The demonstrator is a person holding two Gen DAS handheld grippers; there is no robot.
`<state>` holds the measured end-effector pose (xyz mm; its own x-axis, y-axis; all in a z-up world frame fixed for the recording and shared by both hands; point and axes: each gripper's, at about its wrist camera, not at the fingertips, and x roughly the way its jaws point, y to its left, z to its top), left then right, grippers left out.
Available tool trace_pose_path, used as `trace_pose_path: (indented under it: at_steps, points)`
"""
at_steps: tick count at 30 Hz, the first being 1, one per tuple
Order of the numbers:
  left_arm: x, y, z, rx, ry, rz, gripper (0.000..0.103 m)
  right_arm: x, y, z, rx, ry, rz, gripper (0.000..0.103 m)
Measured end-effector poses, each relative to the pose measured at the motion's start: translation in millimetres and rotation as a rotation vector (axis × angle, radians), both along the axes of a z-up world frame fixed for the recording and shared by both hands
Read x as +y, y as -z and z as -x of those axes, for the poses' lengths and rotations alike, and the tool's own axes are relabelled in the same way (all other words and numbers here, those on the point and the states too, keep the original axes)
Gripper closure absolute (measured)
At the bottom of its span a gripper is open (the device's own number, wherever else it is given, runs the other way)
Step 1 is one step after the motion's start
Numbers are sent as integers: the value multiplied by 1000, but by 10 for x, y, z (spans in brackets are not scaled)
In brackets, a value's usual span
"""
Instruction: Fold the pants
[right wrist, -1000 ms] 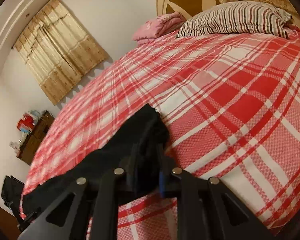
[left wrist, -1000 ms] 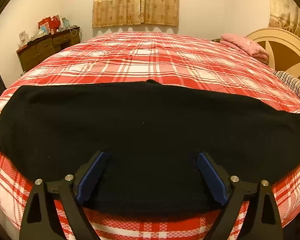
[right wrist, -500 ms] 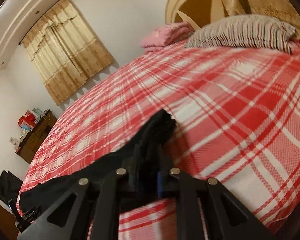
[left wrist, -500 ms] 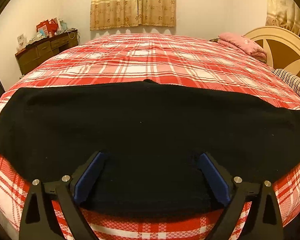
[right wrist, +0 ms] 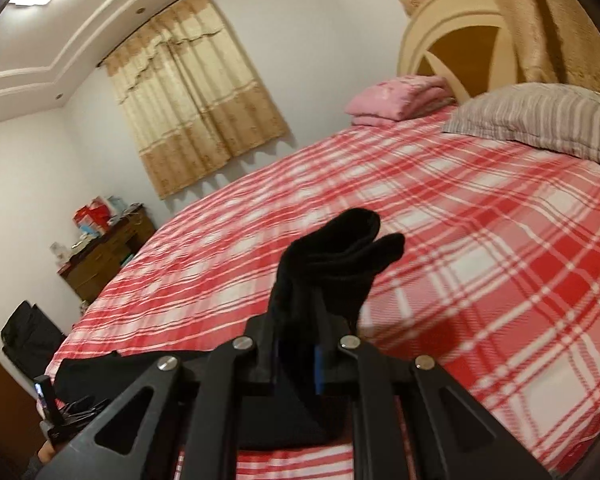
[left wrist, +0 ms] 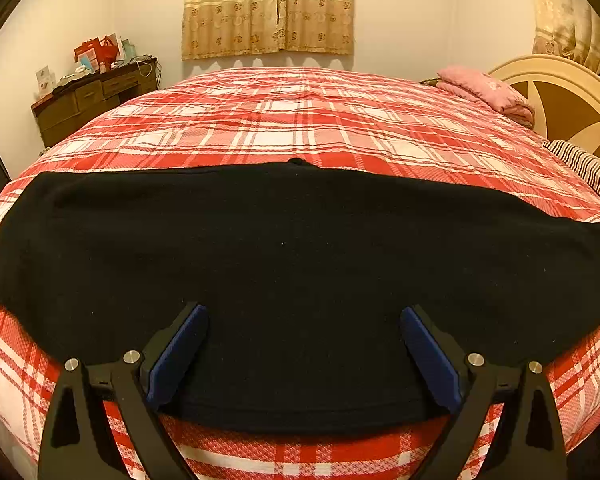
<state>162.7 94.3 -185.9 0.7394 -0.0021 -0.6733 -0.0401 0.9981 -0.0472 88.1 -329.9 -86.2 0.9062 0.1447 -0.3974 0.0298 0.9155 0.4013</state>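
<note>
The black pants point(left wrist: 300, 264) lie flat across the near edge of a red plaid bed point(left wrist: 300, 120), reaching from left to right in the left wrist view. My left gripper point(left wrist: 302, 344) is open, its blue pads point(left wrist: 176, 356) resting wide apart over the near hem of the pants. My right gripper point(right wrist: 298, 344) is shut on one end of the pants point(right wrist: 332, 264) and holds it lifted off the bed, the bunched cloth sticking up past the fingers. The rest of the pants trails down to the left point(right wrist: 100, 372).
A striped pillow point(right wrist: 540, 120) and a folded pink blanket point(right wrist: 396, 98) lie by the cream headboard point(right wrist: 452, 40). A wooden dresser point(left wrist: 96, 100) with clutter stands at the far left wall. A black bag point(right wrist: 28, 332) sits by the bed's left side.
My right gripper has risen with the end of the pants, tilting up so that more wall and ceiling show. My left gripper has stayed open over the hem, almost still.
</note>
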Motion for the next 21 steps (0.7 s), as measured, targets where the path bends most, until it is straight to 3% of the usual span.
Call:
trace_pose_path:
  at_steps: [13, 21]
  points:
    - [8, 8, 27, -12, 6, 5, 5, 910, -19, -291, -19, -228, 62, 88]
    - [33, 2, 66, -24, 20, 20, 5, 1606, 297, -564, 33, -376, 114, 88]
